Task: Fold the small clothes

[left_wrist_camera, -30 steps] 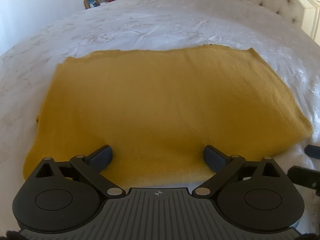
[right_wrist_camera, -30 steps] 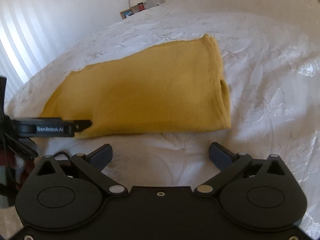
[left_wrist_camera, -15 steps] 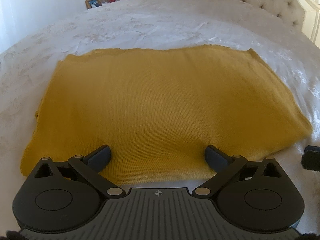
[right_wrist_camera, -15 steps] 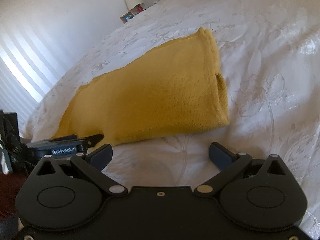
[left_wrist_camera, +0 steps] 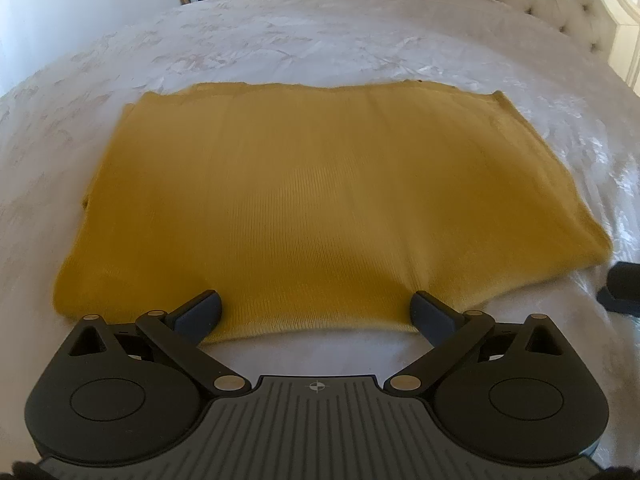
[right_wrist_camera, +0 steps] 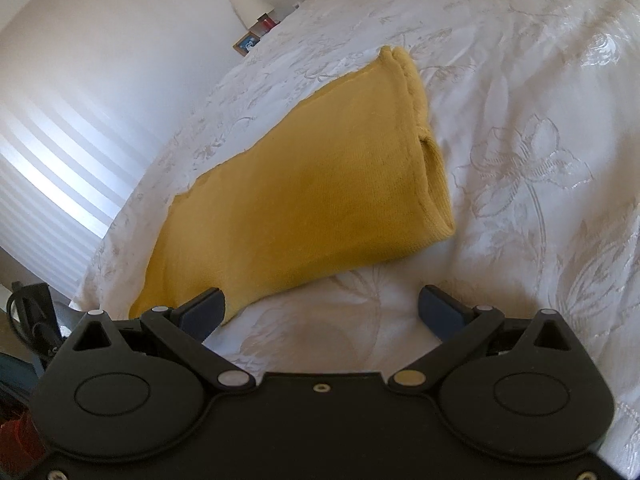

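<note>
The yellow knit (left_wrist_camera: 296, 200) is laid flat on the bedspread (left_wrist_camera: 320, 40) as a tidy rectangle — layered edges at its right end suggest at least one fold is done; more may be left. It is gripped by neither gripper: the left gripper (left_wrist_camera: 316, 314) is spread wide at its near edge, the right gripper (right_wrist_camera: 320, 308) wide too, just off its near right corner.

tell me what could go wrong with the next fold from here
1. Both the left gripper and right gripper are open and hold nothing; the right one sits mostly over bare bedspread, so closing there may pinch bedding rather than the yellow garment.
2. The garment's right end shows stacked, gaping layers; a grab there might catch only the top one and undo the fold.
3. The bedspread looks glossy, so the garment may slide when dragged.
</note>
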